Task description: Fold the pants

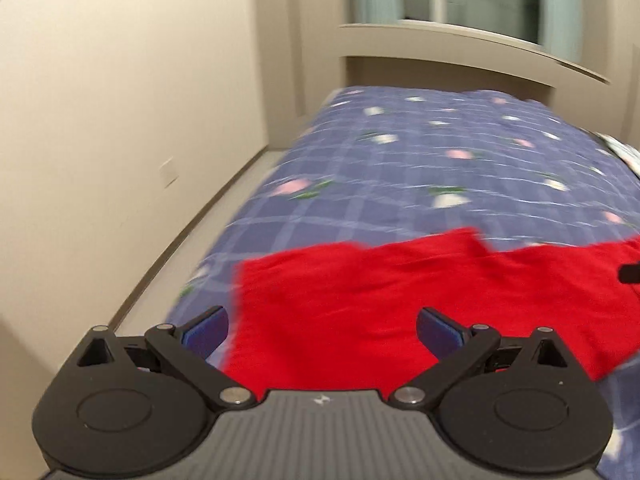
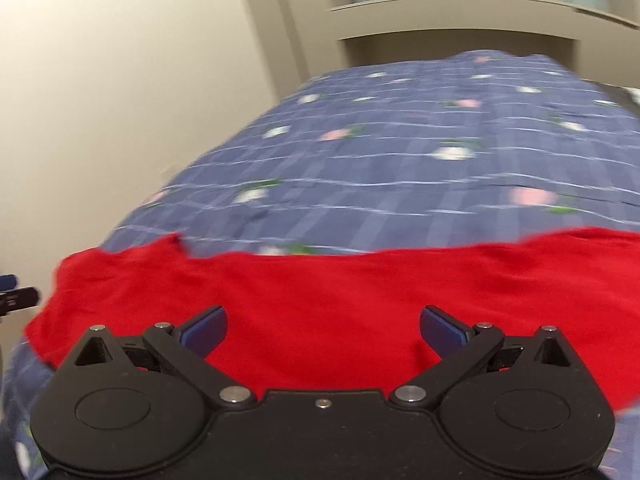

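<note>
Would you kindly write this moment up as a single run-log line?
task: fold pants | red pants spread across bed | left gripper open, empty | right gripper open, empty | both over pants, none gripped

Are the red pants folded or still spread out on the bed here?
Spread out: the red pants lie as one wide flat band across the bedspread. Whether any layer is doubled, cannot tell; blurred.

Soft, even indoor light; both views motion-blurred, with fisheye bending and dark corner vignetting.
</note>
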Demonstrator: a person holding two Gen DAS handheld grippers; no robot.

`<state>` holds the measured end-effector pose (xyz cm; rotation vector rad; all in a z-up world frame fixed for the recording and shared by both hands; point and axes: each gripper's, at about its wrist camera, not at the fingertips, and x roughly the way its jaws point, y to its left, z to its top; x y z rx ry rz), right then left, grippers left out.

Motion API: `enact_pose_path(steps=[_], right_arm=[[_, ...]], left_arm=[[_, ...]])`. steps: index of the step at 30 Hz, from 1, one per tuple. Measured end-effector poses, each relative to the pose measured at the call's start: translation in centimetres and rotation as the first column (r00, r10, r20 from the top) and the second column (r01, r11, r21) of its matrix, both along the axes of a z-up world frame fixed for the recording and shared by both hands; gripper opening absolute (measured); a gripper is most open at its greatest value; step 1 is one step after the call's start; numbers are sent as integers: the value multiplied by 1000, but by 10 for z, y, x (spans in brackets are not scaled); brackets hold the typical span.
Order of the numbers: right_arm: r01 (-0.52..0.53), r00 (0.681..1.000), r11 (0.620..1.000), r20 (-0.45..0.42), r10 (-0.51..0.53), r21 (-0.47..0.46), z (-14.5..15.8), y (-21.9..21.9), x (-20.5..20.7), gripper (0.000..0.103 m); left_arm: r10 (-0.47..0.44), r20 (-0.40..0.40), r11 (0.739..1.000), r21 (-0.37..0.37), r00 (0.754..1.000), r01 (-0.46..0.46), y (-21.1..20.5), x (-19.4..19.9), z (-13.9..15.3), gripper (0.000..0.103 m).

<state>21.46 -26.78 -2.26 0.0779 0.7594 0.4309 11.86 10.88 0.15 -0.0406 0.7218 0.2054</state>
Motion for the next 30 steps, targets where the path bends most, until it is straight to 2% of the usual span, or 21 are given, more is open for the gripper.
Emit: enact_pose_path(steps=[3, 7, 9, 13, 15, 17, 21, 22, 23, 24, 25, 26, 27, 28, 29, 30], right_arm=[[-91, 996, 996, -10, 91, 17, 0, 41, 8, 102], [-182, 982, 983, -36, 183, 35, -3, 88, 20, 102], [-215, 975, 976, -46, 216, 34, -5, 109, 24, 102], [-265, 961, 964, -71, 266, 28, -9, 141, 36, 102], [-290, 953, 957, -86, 291, 23, -12, 154, 40, 102], [-300, 948, 954, -102, 301, 30, -17, 163, 48, 102], [-270, 954, 960, -119, 277, 66, -21, 171, 62, 101], [-262, 956, 963, -119, 269, 70, -22, 172, 66, 96], [-254, 957, 964, -122, 262, 74, -22, 174, 70, 93], [-247, 959, 966, -124, 255, 76, -22, 175, 74, 89], [-239, 961, 968, -124, 246, 74, -21, 177, 78, 83], [-230, 963, 971, -125, 237, 70, -21, 179, 82, 79], [-224, 964, 972, -130, 231, 65, -22, 181, 86, 69], [-220, 965, 974, -136, 227, 59, -22, 183, 90, 51], [-220, 964, 974, -141, 225, 49, -23, 185, 92, 39], [-223, 963, 974, -144, 226, 34, -24, 188, 95, 20]], left_arm=[[22, 2, 994, -108, 1000, -21, 43, -9, -12, 102], [-47, 34, 965, -258, 998, 54, 85, -12, -25, 102], [-96, 49, 950, -293, 994, 106, 97, -12, -31, 102], [-203, 60, 924, -319, 977, 212, 110, -11, -44, 102], [-228, 43, 902, -366, 973, 227, 115, -4, -51, 97], [-233, 31, 882, -415, 972, 224, 122, 1, -57, 85], [-225, 21, 851, -482, 974, 206, 132, 18, -64, 75], [-224, 16, 843, -499, 975, 202, 132, 23, -65, 68], [-221, 7, 837, -512, 975, 193, 133, 27, -66, 56], [-211, -14, 835, -522, 977, 173, 133, 32, -68, 52], [-191, -44, 842, -520, 981, 141, 132, 37, -70, 46], [-176, -70, 849, -516, 982, 115, 131, 41, -72, 33], [-158, -87, 855, -511, 984, 92, 131, 43, -72, 27], [-141, -98, 858, -509, 985, 72, 133, 44, -72, 20], [-130, -108, 854, -518, 986, 55, 135, 44, -72, 18], [-117, -107, 852, -522, 987, 44, 136, 41, -69, 18]])
